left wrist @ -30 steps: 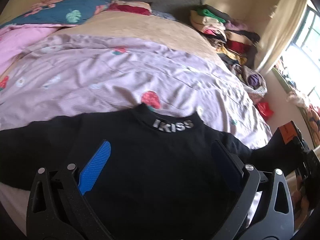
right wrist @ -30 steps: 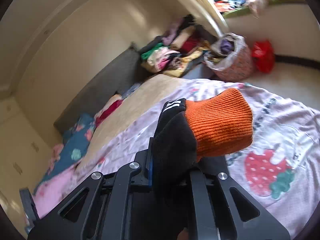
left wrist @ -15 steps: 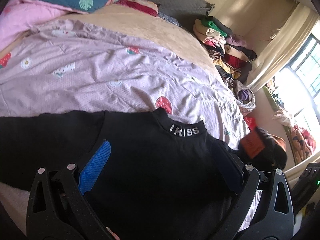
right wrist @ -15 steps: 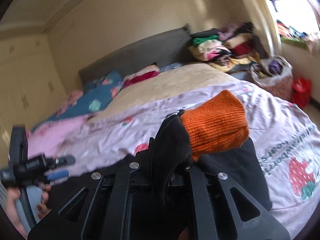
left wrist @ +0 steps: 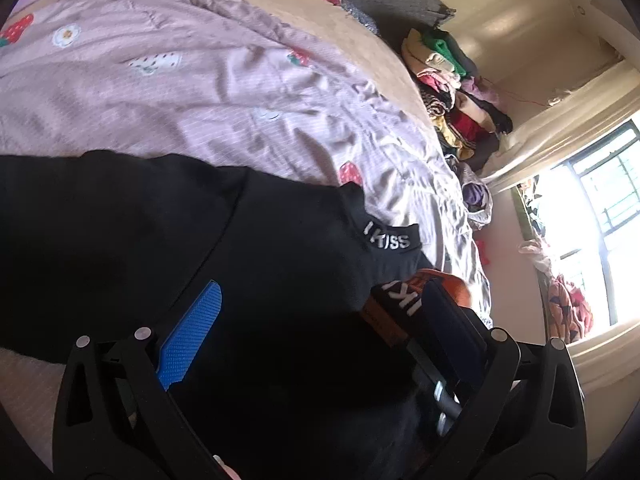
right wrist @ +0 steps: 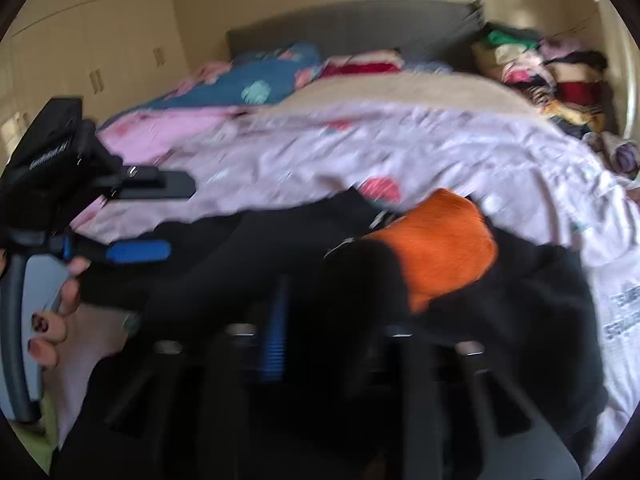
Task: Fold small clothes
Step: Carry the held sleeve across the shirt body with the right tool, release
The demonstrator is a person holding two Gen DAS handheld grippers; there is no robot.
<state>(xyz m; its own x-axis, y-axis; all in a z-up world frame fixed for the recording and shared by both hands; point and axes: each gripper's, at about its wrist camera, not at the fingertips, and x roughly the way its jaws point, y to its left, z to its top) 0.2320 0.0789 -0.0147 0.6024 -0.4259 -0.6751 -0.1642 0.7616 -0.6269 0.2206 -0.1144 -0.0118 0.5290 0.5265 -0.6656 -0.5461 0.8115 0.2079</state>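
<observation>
Two grippers work low over one black sweater (left wrist: 280, 300) spread across the near half of the bed. Nearest in the left wrist view, the left gripper (left wrist: 320, 340) hangs over the sweater's body with its jaws wide apart and nothing between them, its blue pad (left wrist: 192, 332) bare at about 8 o'clock. In the blurred right wrist view the right gripper (right wrist: 332, 320) is opening its jaws; the black sleeve lies across them with its orange cuff (right wrist: 444, 256) up toward 1 o'clock, and I cannot tell whether the pads still press on it. My worry is this release: if the sleeve drops before it lies across the chest, the cuff may slide back toward the right edge and the fold comes undone; the knit looks thick and springy, so it may bunch rather than lie flat. The left jaws are free to pin it, but could drag the smooth body cloth and wrinkle it. The sweater is black, high-necked, with white lettering on the collar (left wrist: 388, 240) at about 2 o'clock. Beyond lies the pink strawberry-print bedspread (left wrist: 200, 92), then, farthest off, a heap of clothes (left wrist: 452, 92) beside the grey headboard (right wrist: 352, 28).
</observation>
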